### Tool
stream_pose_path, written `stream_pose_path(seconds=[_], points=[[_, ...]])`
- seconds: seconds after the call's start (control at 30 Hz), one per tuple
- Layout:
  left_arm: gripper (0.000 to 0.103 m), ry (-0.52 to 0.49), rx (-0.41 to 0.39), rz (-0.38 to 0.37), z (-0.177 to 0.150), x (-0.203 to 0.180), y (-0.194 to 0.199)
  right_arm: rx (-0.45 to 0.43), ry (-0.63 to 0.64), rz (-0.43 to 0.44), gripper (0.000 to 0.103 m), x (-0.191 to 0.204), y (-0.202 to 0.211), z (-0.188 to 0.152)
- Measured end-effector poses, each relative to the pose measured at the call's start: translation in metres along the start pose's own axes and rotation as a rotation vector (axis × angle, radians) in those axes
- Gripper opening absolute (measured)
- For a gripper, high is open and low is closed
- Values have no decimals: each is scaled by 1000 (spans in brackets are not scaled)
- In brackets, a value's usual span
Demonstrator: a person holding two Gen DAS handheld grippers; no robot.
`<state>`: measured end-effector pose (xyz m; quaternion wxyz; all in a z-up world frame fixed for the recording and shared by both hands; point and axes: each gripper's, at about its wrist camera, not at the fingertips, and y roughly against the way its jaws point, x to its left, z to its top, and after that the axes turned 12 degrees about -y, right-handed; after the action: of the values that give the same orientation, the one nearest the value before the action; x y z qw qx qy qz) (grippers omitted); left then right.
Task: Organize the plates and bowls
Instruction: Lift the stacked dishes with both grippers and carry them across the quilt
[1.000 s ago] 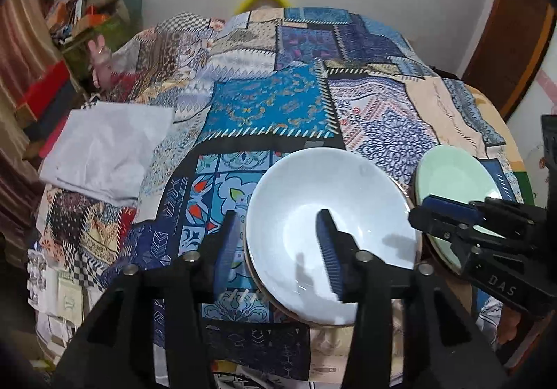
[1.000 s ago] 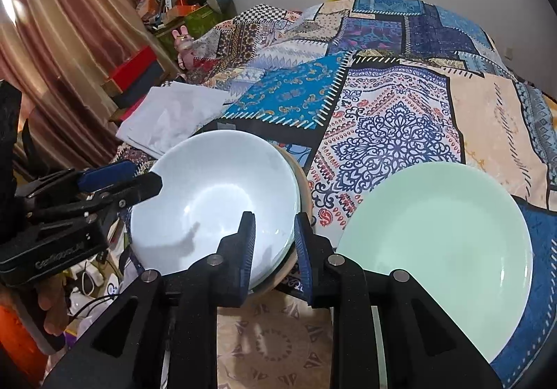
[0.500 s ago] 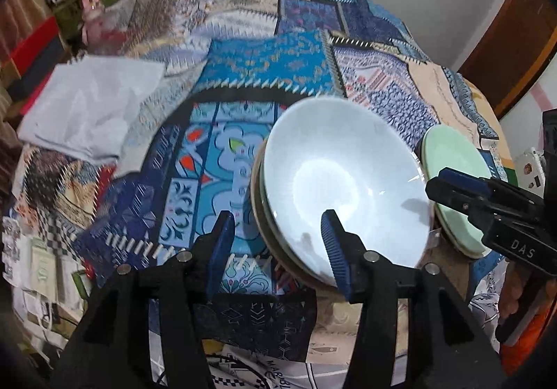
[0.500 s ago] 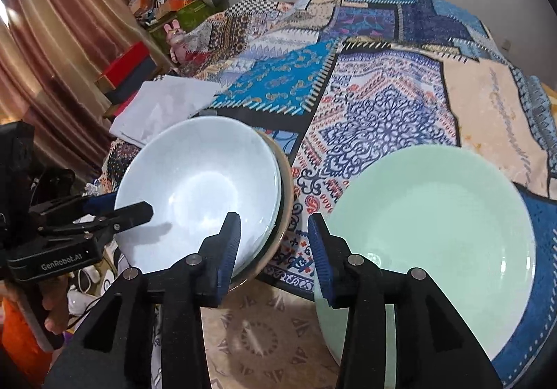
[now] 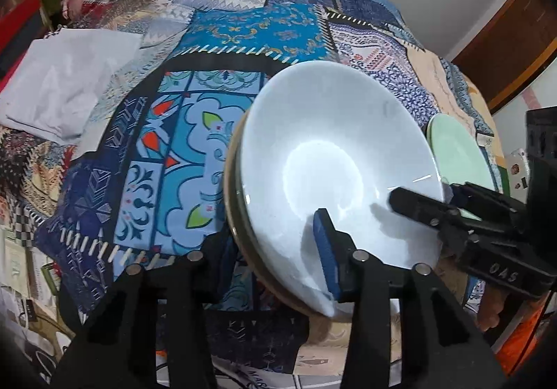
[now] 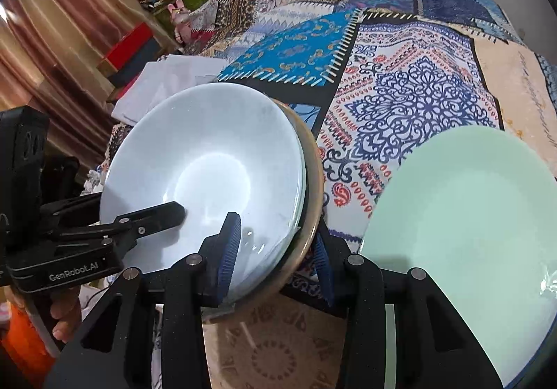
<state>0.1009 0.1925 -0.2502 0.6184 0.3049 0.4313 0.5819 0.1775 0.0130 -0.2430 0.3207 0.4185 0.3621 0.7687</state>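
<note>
A pale white bowl [image 5: 330, 159] [image 6: 209, 159] lies nested on top of a tan-rimmed bowl [image 5: 233, 215] [image 6: 313, 187] on the patchwork cloth. My left gripper [image 5: 276, 249] straddles the stack's near left rim, one blue pad inside the white bowl, the other finger outside; its jaws are closing and no firm press shows. My right gripper [image 6: 275, 249] straddles the near right rim the same way, jaws apart. Each view shows one of the other gripper's fingers [image 5: 410, 201] [image 6: 156, 215] reaching into the bowl. A mint green plate [image 6: 463, 215] [image 5: 456, 159] lies flat just right of the stack.
The patchwork cloth [image 5: 250, 30] covers the whole surface. A folded white cloth [image 5: 66, 89] [image 6: 167, 82] lies at the far left. Boxes and clutter [image 6: 132, 48] stand by the curtain beyond the left edge. A brown door [image 5: 515, 37] is at the right.
Both grippers have come down onto the bowl stack. The right jaws, nearly shut before, have opened and now straddle the rim. The left jaws have narrowed around the opposite side.
</note>
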Motion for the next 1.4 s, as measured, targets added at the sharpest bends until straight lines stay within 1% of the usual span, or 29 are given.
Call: stream_pose_path(seconds=[0.07,0.13,0.3,0.53,0.9,1.13,1.4], points=[[41,-2,-6,0,0,0,0,-6,0,-2,36,0,-1,1],[41,-3,-12,-4,-1,0,0,-12,2,-8,34,1,-2,1],[41,-22,-24,10,-1,-2,1,-25,5,-27,33,2,-4,1],[41,-29,-36,58,1,-9,2,-23,-28,-27,28,-2,-2,4],[41,-20,-42,49,3,-11,3,-43,-53,-28,26,-4,4,6],[41,-32,-64,42,8,-20,13,-78,-61,-27,26,-7,21,8],[41,-63,-99,33,21,-37,27,-128,-76,-30,26,-12,44,13]])
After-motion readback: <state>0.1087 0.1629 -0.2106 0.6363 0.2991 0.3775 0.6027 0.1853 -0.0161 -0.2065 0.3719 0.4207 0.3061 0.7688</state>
